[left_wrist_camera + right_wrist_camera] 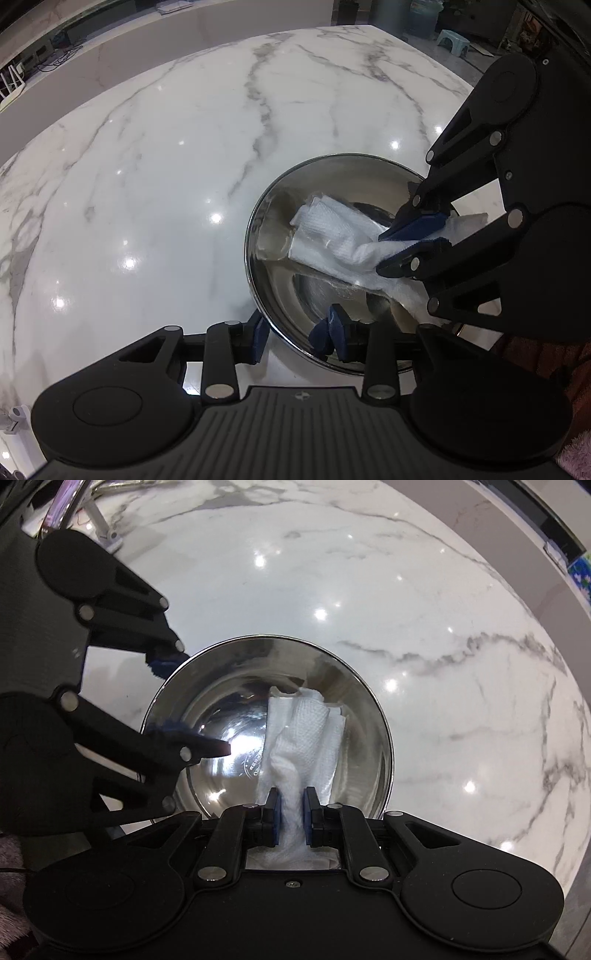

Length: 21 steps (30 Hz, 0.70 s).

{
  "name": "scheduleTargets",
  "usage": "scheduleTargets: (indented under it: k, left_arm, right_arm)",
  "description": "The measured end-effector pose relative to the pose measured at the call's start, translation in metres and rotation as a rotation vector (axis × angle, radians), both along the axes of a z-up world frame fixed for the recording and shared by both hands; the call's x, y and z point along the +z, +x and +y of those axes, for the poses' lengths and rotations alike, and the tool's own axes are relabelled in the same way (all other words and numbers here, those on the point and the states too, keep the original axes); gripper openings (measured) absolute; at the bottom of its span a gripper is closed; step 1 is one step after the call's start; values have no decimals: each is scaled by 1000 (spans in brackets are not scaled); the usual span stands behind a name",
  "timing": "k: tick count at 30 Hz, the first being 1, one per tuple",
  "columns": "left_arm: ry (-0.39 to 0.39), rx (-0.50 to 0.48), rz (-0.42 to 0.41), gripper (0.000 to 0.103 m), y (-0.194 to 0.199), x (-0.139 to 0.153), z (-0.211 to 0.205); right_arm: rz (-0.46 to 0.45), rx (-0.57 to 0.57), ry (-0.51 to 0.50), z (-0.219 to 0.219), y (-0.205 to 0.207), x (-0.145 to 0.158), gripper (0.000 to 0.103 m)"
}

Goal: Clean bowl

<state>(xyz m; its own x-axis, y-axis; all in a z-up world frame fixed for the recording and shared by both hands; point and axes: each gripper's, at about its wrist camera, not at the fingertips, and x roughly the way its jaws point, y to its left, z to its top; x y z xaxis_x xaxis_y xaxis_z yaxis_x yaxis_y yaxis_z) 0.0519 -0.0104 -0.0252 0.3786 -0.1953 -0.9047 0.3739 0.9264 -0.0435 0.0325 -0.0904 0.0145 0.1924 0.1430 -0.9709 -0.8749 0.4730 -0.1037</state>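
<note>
step: steel bowl (pixel 362 716) interior being wiped | right tool (pixel 291 810) pinched on paper towel (pixel 306 731) | left tool (pixel 295 334) spread astride rim, pads apart | next: rim re-clamped, towel swept round the wall

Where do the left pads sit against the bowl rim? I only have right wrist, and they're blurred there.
Observer: Left gripper straddles the bowl rim, one pad outside and one inside. There's a gap on each side, so it's open, not clamped.
Operator: And the other grip, from the side?
Observer: Right gripper is shut on the towel. A loose end pokes out behind its fingers, near the rim.
</note>
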Motion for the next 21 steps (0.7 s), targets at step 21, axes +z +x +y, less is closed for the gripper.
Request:
scheduleTargets:
  k: [21]
  left_arm:
    - [23, 29, -45, 20, 7, 0, 0]
  right_arm:
    - [156, 47, 16, 15, 8, 0, 10]
